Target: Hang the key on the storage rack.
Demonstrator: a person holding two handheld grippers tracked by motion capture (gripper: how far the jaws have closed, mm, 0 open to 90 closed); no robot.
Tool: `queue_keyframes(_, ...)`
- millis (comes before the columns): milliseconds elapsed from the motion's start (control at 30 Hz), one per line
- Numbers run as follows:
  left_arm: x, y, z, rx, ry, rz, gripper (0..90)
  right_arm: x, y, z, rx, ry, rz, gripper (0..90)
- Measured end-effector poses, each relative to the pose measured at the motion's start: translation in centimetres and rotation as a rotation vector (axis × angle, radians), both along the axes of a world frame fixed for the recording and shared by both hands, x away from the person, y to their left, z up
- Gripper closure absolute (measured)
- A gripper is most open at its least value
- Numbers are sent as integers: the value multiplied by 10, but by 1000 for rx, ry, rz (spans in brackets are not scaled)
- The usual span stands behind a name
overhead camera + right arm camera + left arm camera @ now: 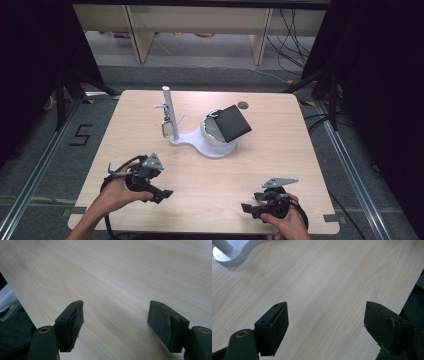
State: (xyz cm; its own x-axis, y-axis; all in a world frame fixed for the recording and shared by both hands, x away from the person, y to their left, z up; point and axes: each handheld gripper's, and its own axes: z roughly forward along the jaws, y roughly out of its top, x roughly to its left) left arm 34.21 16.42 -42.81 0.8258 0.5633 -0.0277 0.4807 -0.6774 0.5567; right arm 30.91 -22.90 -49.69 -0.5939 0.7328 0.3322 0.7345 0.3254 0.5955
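A white stand (200, 142) sits at the middle of the light wooden table (280, 150). Its upright post (169, 112) has a small metal piece (165, 125) hanging from it. Beside the post, a white rounded cup (212, 132) carries a tilted black square pad (233, 123). My left gripper (162, 194) is low over the table at the front left, open with nothing between its jaws (325, 306). The stand's base edge (230, 258) is in the top left corner of the left gripper view. My right gripper (248, 207) rests at the front right, open over bare wood (116, 305).
A small round cable hole (243, 105) lies near the table's far edge. Black curtains flank both sides. Wooden furniture legs (142, 40) and loose cables (292, 45) are on the floor behind. A "5" (81, 135) is taped on the floor at the left.
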Motion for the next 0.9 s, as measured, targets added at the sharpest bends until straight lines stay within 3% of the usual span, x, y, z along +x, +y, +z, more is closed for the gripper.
queue_keyframes(133, -10, -1, -10, 15, -14, -5, 198, 0, 0, 0, -4, -4, 5, 295)
queue_keyframes(233, -18, -3, -16, -10, -50, 16, 198, 0, 0, 0, -4, -6, 6, 295)
queue_keyframes(433, -34, -10, -34, -47, -32, -1, 198, 0, 1, 0, -16, -26, 4, 295)
queue_keyframes(533, -42, -12, -43, -37, -33, -4, 199, -1, 3, -2, -2, -22, -18, 294)
queue_keyframes(633, -49, -14, -50, -29, -41, -7, 198, -1, 2, 0, -12, -4, 1, 294)
queue_keyframes(733, -51, -13, -54, -25, -59, -5, 199, 0, 1, 0, -19, -18, 20, 294)
queue_keyframes(800, -50, -14, -58, -22, -41, -5, 199, -1, 2, 1, -6, -3, 4, 293)
queue_keyframes(900, -49, -14, -61, -17, -33, -7, 199, 0, 1, 1, -21, -23, 12, 293)
